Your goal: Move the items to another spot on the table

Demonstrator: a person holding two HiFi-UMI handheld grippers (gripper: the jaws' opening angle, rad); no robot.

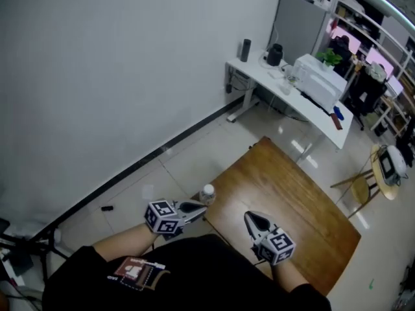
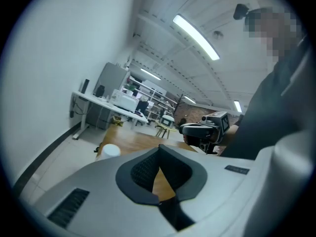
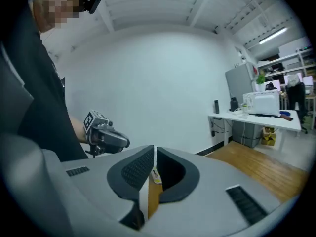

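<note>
We are holding two tools at the near end of the wooden table (image 1: 295,199). The left tool (image 1: 200,207) is pressing its jaws together on nothing. The right tool (image 1: 250,218) is showing only a narrow slit and is also empty. The white-capped bottle (image 1: 207,194) is standing on the table corner, just beside the left tool's tip.

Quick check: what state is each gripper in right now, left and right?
Left gripper: closed, empty.
Right gripper: barely open, slim gap, holding nothing.
</note>
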